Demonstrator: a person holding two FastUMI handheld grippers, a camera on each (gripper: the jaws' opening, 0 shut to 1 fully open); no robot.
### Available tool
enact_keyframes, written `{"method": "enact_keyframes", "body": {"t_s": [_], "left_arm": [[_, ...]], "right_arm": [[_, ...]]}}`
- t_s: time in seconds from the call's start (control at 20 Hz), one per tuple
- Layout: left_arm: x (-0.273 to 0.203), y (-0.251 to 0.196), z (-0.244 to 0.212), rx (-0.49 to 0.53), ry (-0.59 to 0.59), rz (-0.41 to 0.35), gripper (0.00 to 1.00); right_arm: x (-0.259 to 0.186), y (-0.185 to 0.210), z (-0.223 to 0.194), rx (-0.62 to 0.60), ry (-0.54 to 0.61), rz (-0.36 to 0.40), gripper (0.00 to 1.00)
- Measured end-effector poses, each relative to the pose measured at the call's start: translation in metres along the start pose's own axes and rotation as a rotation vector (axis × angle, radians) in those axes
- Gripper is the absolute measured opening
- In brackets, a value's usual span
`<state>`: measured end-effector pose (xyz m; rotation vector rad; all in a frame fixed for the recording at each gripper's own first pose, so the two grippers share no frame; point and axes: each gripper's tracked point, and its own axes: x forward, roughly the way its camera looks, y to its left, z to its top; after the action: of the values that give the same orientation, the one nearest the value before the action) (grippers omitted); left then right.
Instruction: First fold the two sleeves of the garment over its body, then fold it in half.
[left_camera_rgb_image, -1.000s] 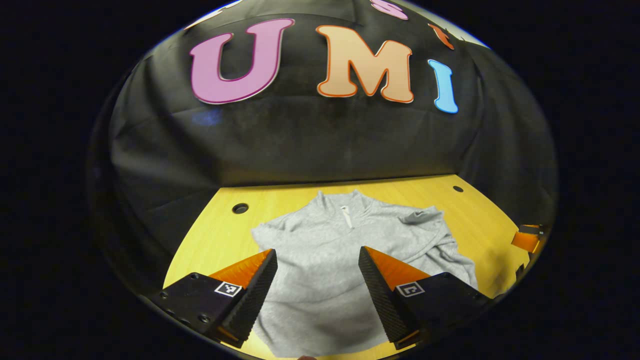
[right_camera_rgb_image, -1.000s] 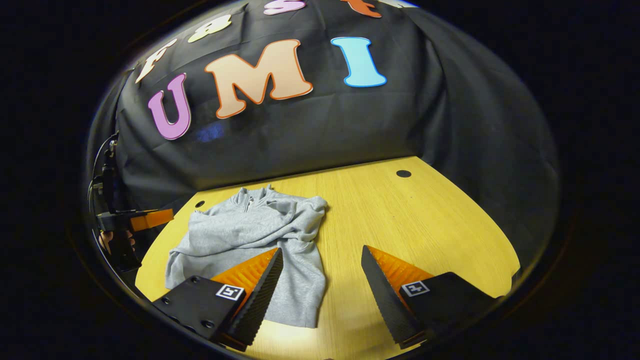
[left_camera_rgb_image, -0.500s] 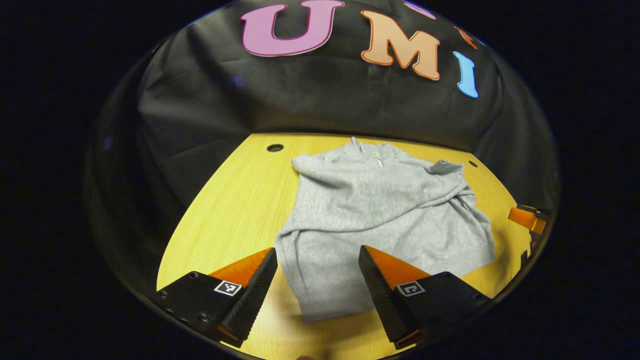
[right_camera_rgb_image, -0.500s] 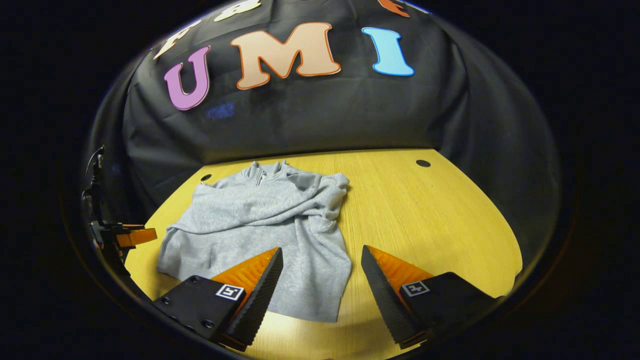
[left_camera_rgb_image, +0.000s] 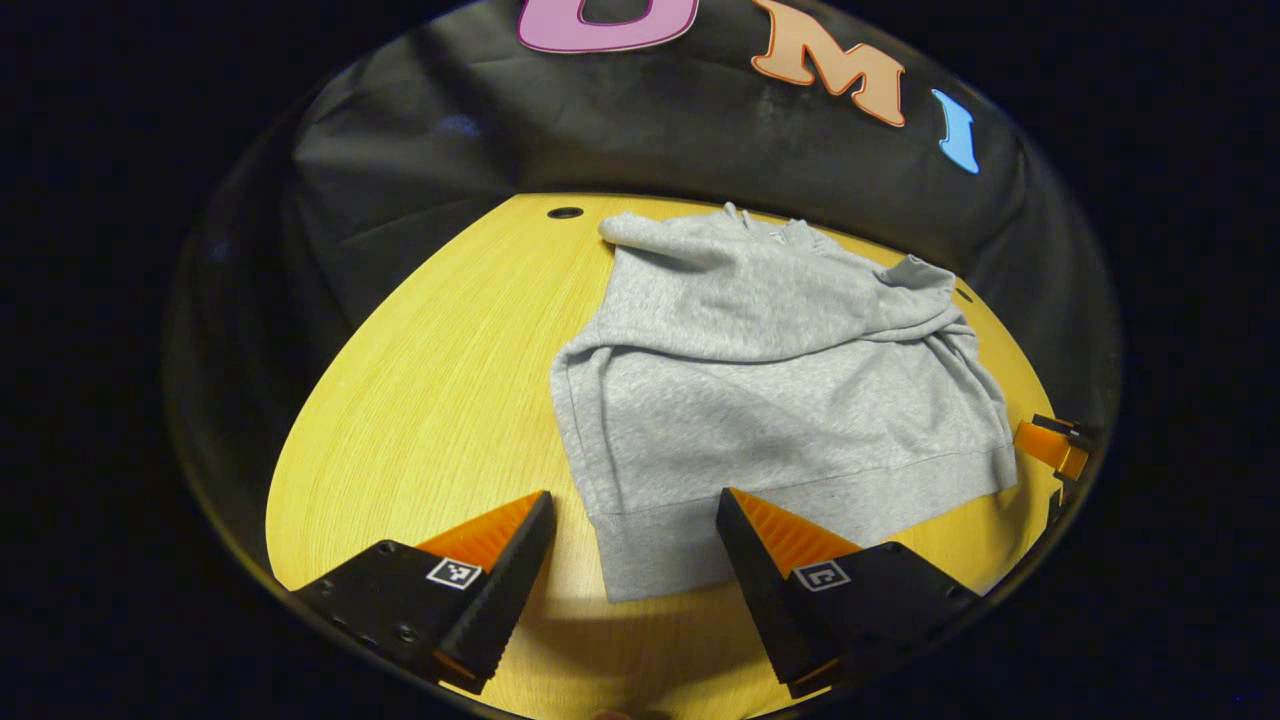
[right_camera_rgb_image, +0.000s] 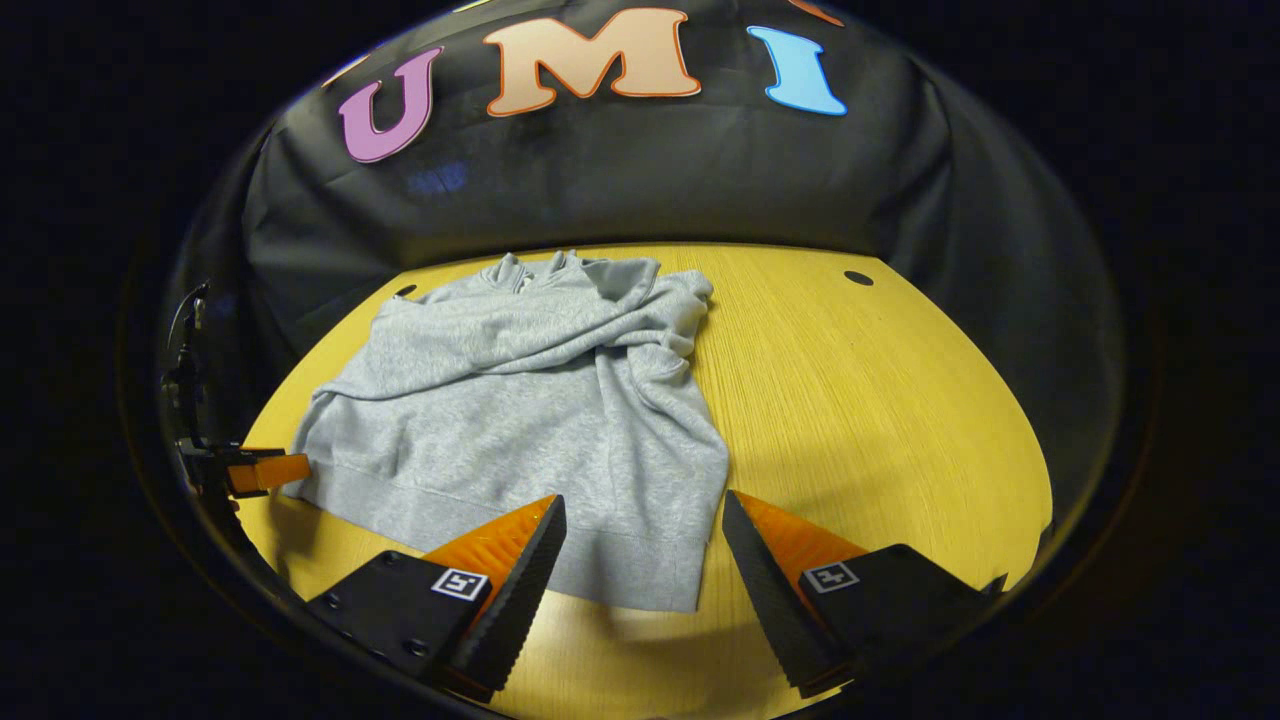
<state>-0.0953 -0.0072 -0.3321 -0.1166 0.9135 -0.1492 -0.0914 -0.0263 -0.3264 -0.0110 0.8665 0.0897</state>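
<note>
A grey sweatshirt (left_camera_rgb_image: 770, 400) lies flat on the yellow wooden table (left_camera_rgb_image: 430, 400), collar toward the booth wall, both sleeves folded across its chest. In the left gripper view my left gripper (left_camera_rgb_image: 635, 580) is open just above the hem's left corner (left_camera_rgb_image: 640, 560). In the right gripper view the sweatshirt (right_camera_rgb_image: 530, 400) spreads left of centre, and my right gripper (right_camera_rgb_image: 645, 590) hangs open over the hem's right corner (right_camera_rgb_image: 660, 580). The other gripper's tip shows far off at the left edge (right_camera_rgb_image: 255, 470) and, in the left gripper view, at the right edge (left_camera_rgb_image: 1050, 445).
Round holes pierce the tabletop near the back corners (left_camera_rgb_image: 565, 213) (right_camera_rgb_image: 857, 277). Bare table extends right of the sweatshirt in the right gripper view (right_camera_rgb_image: 880, 420) and left of it in the left gripper view. The black cloth wall (right_camera_rgb_image: 620, 190) closes the back.
Both grippers have drawn back toward the table's near edge and tilted down, so the sweatshirt's hem now sits between each pair of fingers. The sweatshirt has not moved.
</note>
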Motion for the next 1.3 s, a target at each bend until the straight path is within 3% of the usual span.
{"method": "enact_keyframes", "body": {"t_s": [0.3,0.5,0.55,0.6,0.75,0.8,0.85,0.9,1.0,1.1,1.3], "left_arm": [[0.004,0.000,0.003,0.034,-0.007,0.016,0.98],[0.005,-0.005,0.003,0.028,-0.024,0.021,0.92],[0.006,-0.008,0.004,0.035,-0.031,0.014,0.89],[0.008,-0.010,0.005,0.039,-0.036,0.008,0.77],[0.010,-0.018,0.008,0.040,-0.040,-0.030,0.63],[0.012,-0.021,0.010,0.032,-0.048,-0.049,0.47],[0.014,-0.025,0.013,0.022,-0.060,-0.069,0.36],[0.016,-0.027,0.014,0.010,-0.066,-0.074,0.19],[0.016,-0.027,0.015,-0.015,-0.064,-0.074,0.05],[0.014,-0.029,0.013,-0.013,-0.040,-0.086,0.00],[0.004,-0.028,0.004,-0.030,-0.012,-0.099,0.00]], "right_arm": [[0.014,-0.002,-0.033,-0.006,0.105,-0.026,0.94],[0.015,0.003,-0.034,-0.010,0.125,0.009,0.97],[0.018,0.005,-0.036,-0.029,0.135,0.023,0.91],[0.017,0.009,-0.034,-0.031,0.142,0.046,0.81],[0.018,0.021,-0.036,-0.006,0.150,0.081,0.40],[0.021,0.023,-0.037,0.002,0.153,0.094,0.25],[0.021,0.023,-0.037,0.009,0.167,0.102,0.22],[0.021,0.025,-0.036,0.015,0.195,0.111,0.13],[0.020,0.024,-0.034,0.050,0.219,0.119,0.13],[0.021,0.025,-0.034,0.073,0.229,0.112,0.04],[0.013,0.025,-0.035,0.079,0.240,0.127,0.04]]}}
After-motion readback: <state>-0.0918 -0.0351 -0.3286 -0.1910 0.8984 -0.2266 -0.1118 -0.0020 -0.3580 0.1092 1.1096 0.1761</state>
